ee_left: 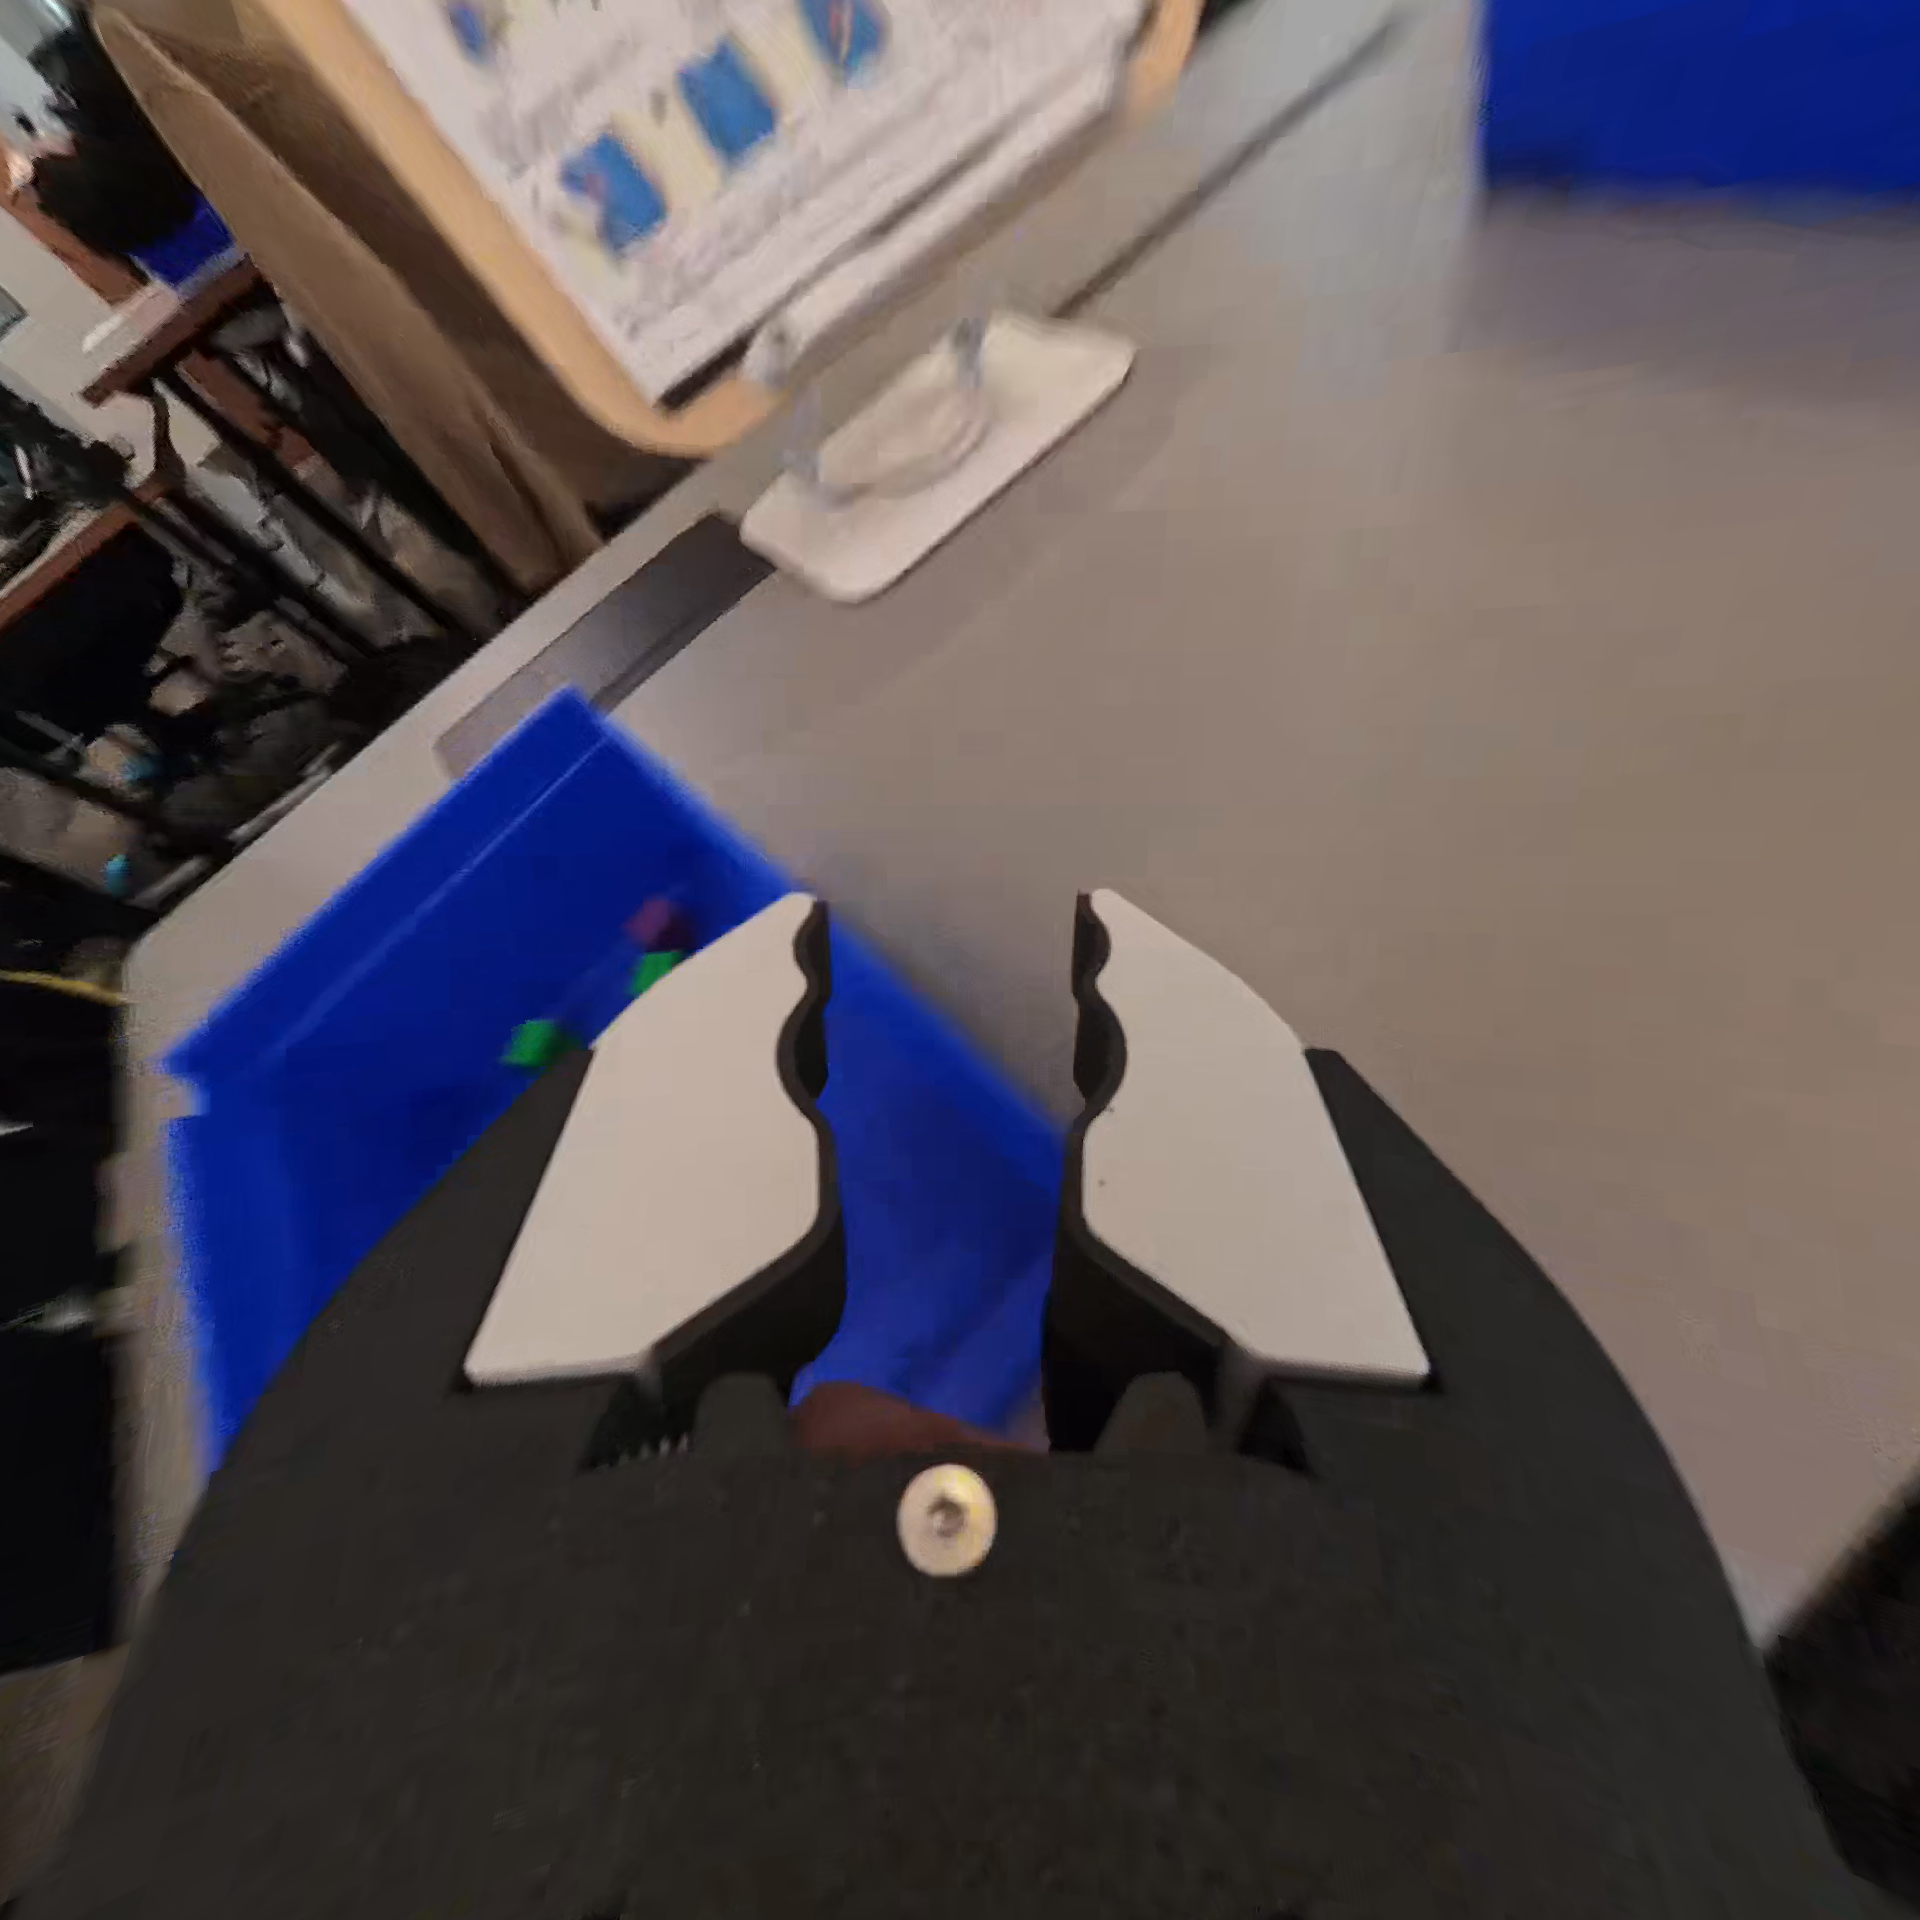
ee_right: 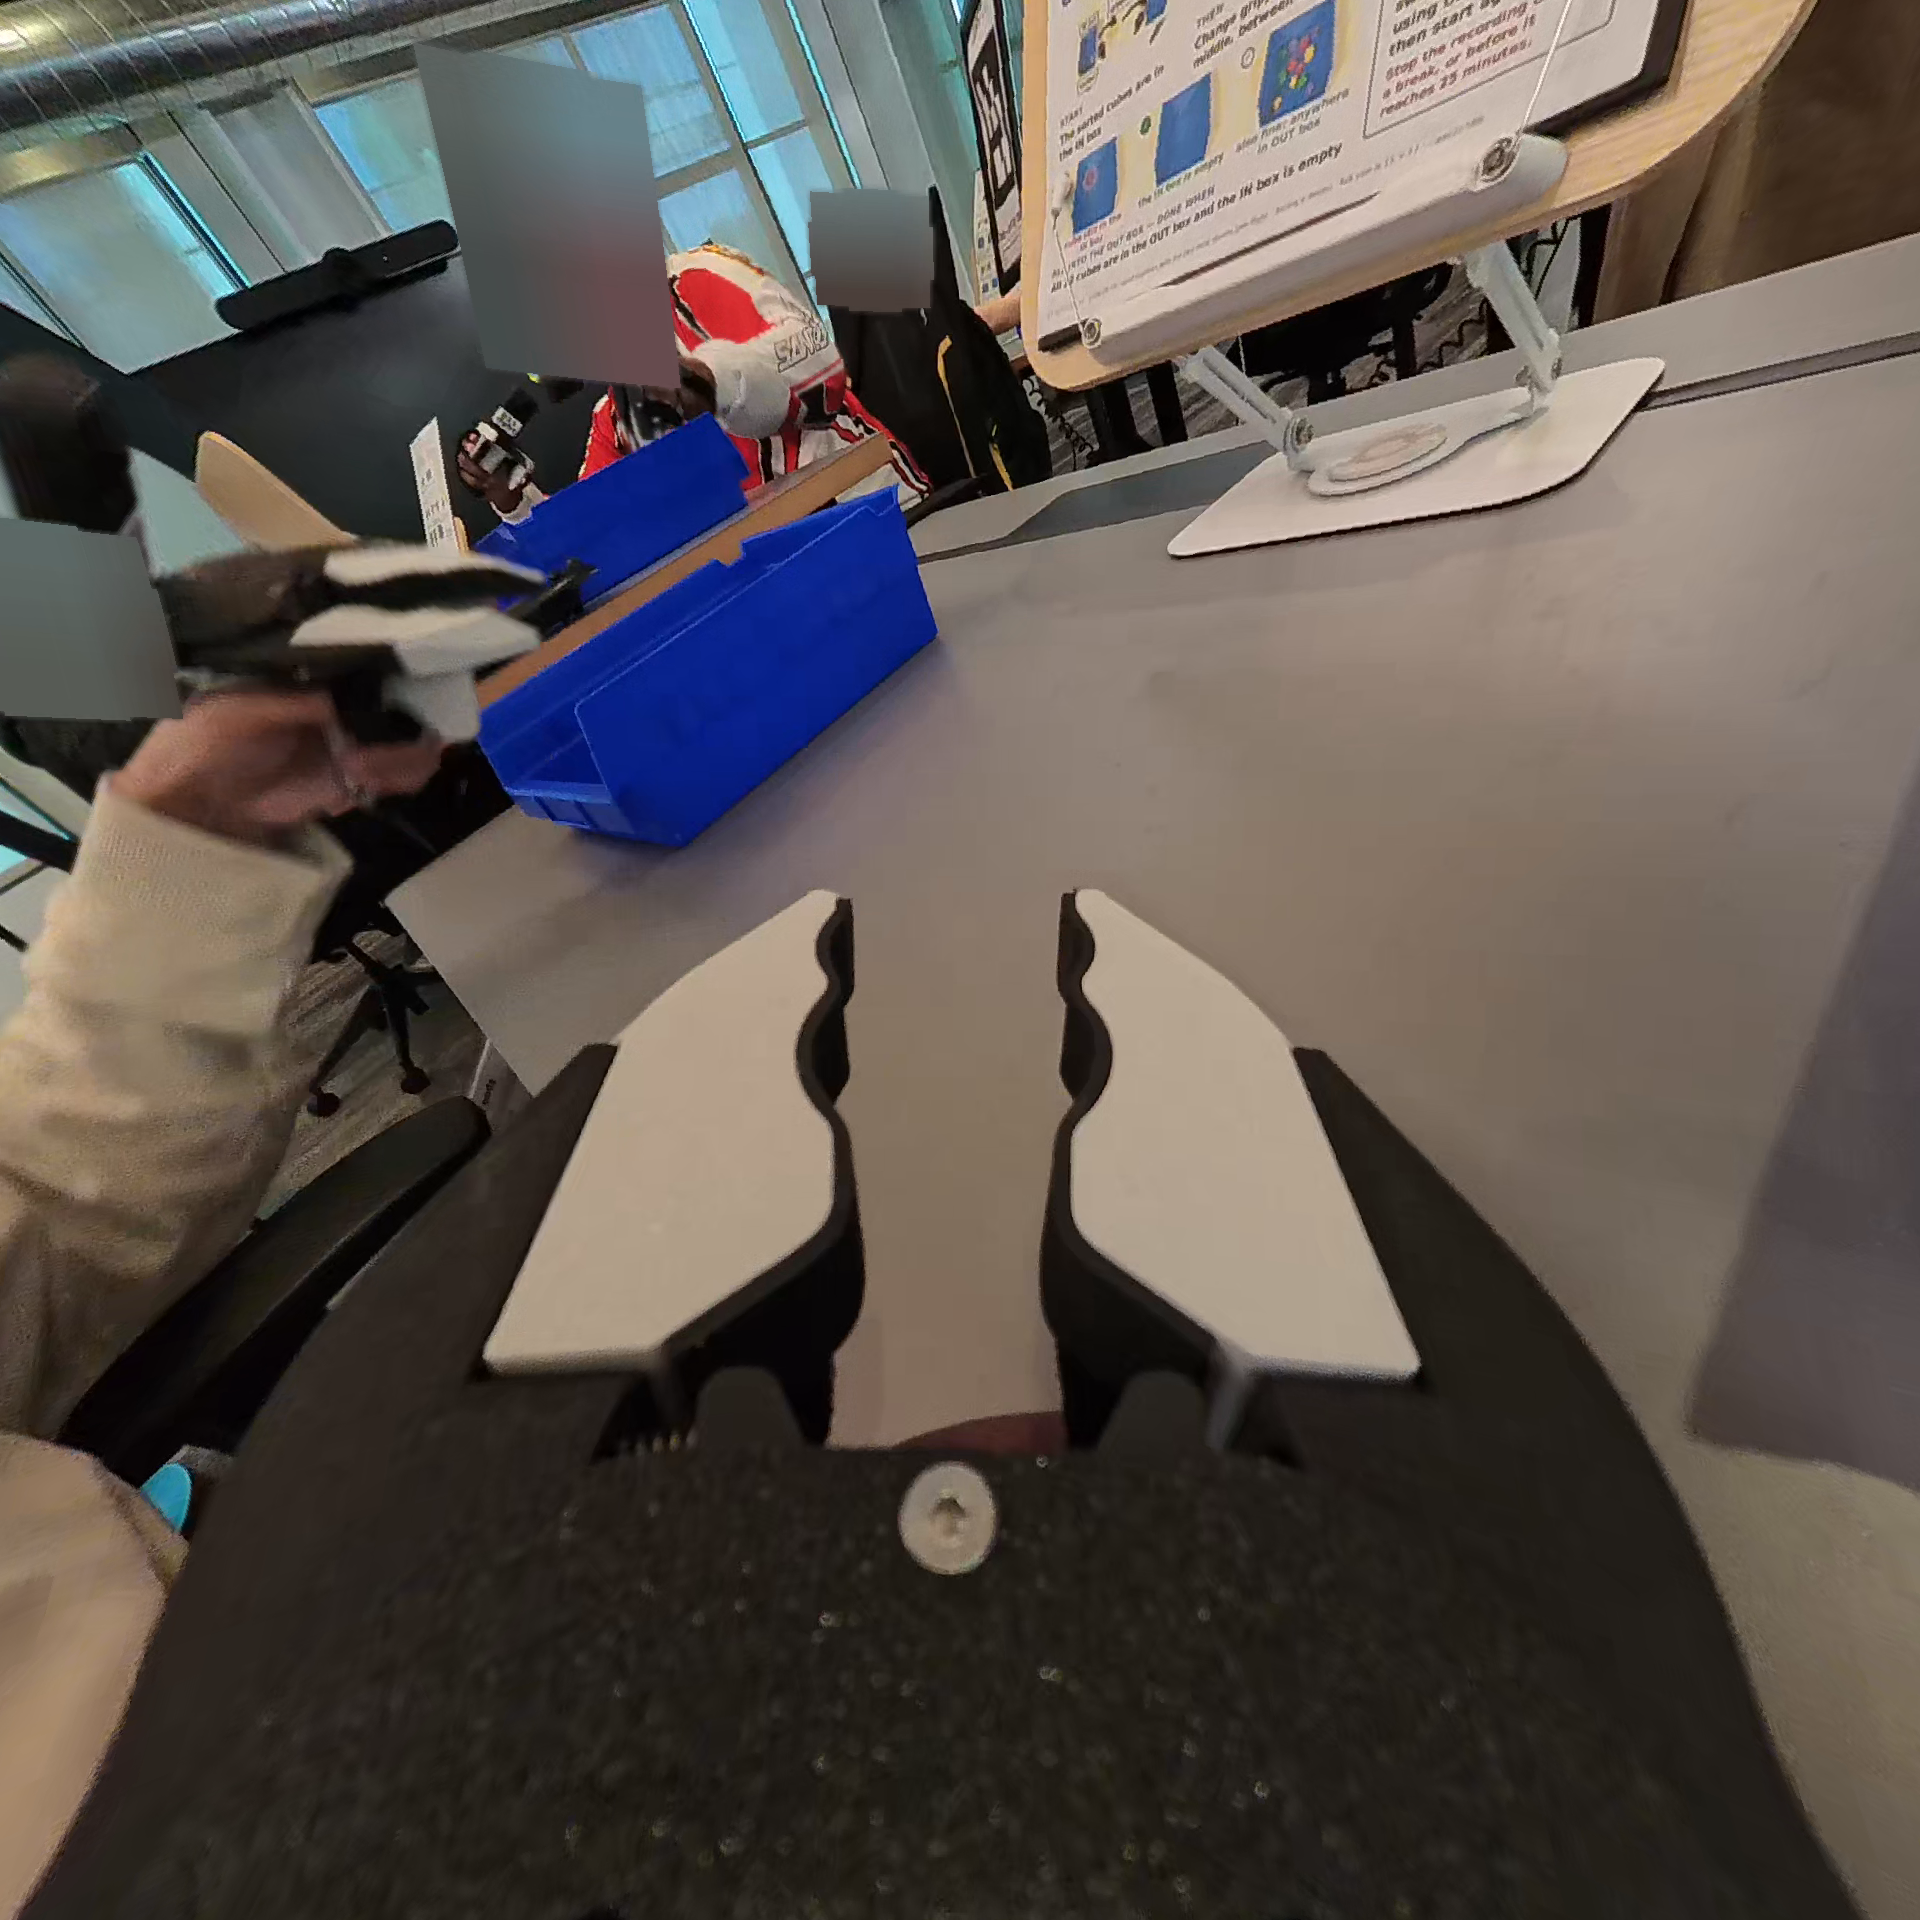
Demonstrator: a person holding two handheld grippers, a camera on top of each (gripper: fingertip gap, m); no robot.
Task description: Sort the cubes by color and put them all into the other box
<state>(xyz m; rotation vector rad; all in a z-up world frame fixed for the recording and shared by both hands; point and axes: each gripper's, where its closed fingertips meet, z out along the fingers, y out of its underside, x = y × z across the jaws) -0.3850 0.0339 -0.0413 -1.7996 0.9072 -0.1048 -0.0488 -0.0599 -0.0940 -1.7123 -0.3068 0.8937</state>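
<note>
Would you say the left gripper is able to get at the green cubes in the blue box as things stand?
Probably yes. The left gripper is open and empty, above the near side of the blue box. The box is open-topped, and two green cubes lie uncovered inside beside a purple cube. Nothing visible blocks the way, though the picture is blurred.

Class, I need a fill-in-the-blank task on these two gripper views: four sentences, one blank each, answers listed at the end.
1. The left gripper has its jaws ____ with nothing between them.
2. The box beside it is coloured ____.
3. Inside that box lie a purple cube and two ____ cubes.
4. The right gripper hovers over the bare ____ table.

Missing words: open; blue; green; grey
</note>
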